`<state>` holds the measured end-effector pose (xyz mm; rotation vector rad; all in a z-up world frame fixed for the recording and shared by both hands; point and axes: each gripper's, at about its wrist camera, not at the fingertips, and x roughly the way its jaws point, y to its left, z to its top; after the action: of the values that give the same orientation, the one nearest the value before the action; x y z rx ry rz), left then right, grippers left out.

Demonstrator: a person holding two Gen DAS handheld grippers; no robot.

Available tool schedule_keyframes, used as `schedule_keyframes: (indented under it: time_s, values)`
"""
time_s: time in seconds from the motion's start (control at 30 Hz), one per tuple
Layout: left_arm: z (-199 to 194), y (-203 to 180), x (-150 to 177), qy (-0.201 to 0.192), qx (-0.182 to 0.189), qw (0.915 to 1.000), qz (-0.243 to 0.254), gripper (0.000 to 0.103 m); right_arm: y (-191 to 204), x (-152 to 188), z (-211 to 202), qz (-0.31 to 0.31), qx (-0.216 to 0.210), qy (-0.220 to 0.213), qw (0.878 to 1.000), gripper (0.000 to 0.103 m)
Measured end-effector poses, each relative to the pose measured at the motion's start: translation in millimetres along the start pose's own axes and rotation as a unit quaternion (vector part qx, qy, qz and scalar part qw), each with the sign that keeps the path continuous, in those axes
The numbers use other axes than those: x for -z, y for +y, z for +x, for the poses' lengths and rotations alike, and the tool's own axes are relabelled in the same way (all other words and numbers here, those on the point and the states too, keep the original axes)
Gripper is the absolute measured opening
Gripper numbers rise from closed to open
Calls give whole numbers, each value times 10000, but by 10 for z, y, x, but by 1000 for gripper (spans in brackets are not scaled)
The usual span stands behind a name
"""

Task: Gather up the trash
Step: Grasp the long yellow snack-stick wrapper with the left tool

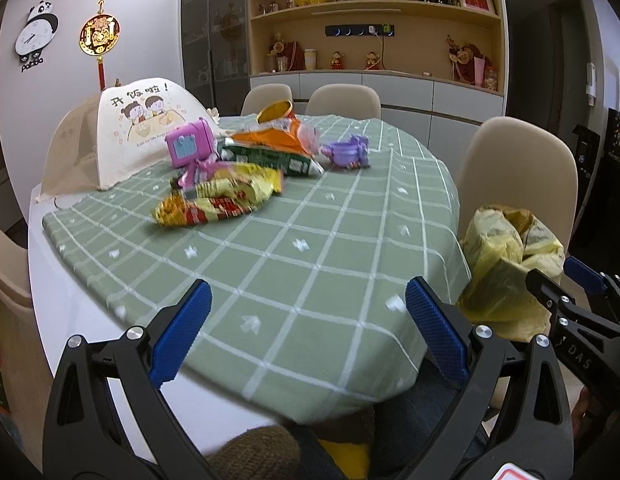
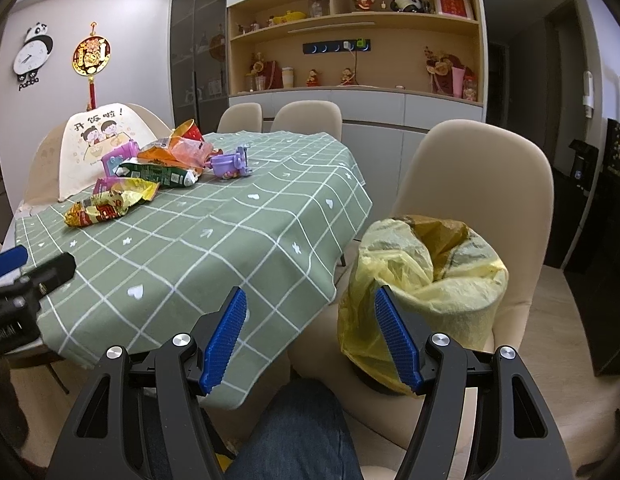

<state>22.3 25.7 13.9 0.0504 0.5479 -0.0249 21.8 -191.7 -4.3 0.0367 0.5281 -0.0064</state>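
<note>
Snack wrappers lie in a pile at the far left of the green checked tablecloth (image 1: 294,280): a yellow-red wrapper (image 1: 218,200) (image 2: 106,206), a green wrapper (image 1: 270,158) (image 2: 158,174) and an orange wrapper (image 1: 278,136) (image 2: 170,152). A bin lined with a yellow bag (image 2: 425,284) (image 1: 509,264) stands on a beige chair (image 2: 481,184) right of the table. My left gripper (image 1: 306,332) hangs open over the near table edge, holding nothing. My right gripper (image 2: 310,340) is open and empty between the table corner and the bin.
A pink toy (image 1: 190,148) and a purple toy (image 1: 347,152) sit among the wrappers. A cream food cover (image 1: 122,148) stands at the table's far left. More chairs (image 1: 341,100) line the far side. A person's jeans-clad leg (image 2: 294,432) is below the grippers.
</note>
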Motion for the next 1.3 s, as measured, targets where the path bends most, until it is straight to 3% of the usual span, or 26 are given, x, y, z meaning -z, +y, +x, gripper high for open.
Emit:
schedule_keyframes:
  time_s: [0.1, 0.23, 0.33, 0.5, 0.57, 0.63, 0.73, 0.93, 0.97, 1.03, 1.3]
  values:
    - [111, 185, -178, -23, 97, 9999, 14, 93, 0, -131, 123, -7, -90, -21, 10000, 63]
    - [377, 602, -419, 263, 339, 9988, -247, 94, 48, -335, 296, -81, -225, -81, 9997, 63]
    - [620, 970, -566, 484, 336, 9968, -538, 94, 76, -469, 456, -79, -400, -13, 9992, 63]
    - [973, 1317, -662, 895, 280, 9945, -474, 94, 215, -638, 727, -267, -588, 84, 9979, 63]
    - [1123, 1430, -718, 1045, 555, 9916, -530, 94, 307, -688, 825, -469, -564, 86, 9973, 63]
    - [1235, 1492, -768, 1147, 806, 9887, -536, 93, 359, -728, 899, -558, -583, 106, 9967, 63]
    - [1378, 1555, -817, 1222, 687, 9888, -504, 86, 424, -800, 1008, -624, -674, 160, 9956, 63]
    - [1615, 1646, -736, 1725, 580, 9801, -792, 76, 573, -928, 1201, -781, -730, 232, 9940, 63]
    - [1617, 1649, -727, 1726, 568, 9801, -804, 75, 601, -949, 1224, -790, -767, 246, 9936, 63]
    - [1595, 1641, -723, 1698, 589, 9808, -759, 61, 662, -988, 1242, -827, -863, 259, 9925, 63]
    - [1232, 1575, -633, 1580, 876, 9827, -397, 56, 961, -1050, 1242, -1406, -898, 205, 9858, 63]
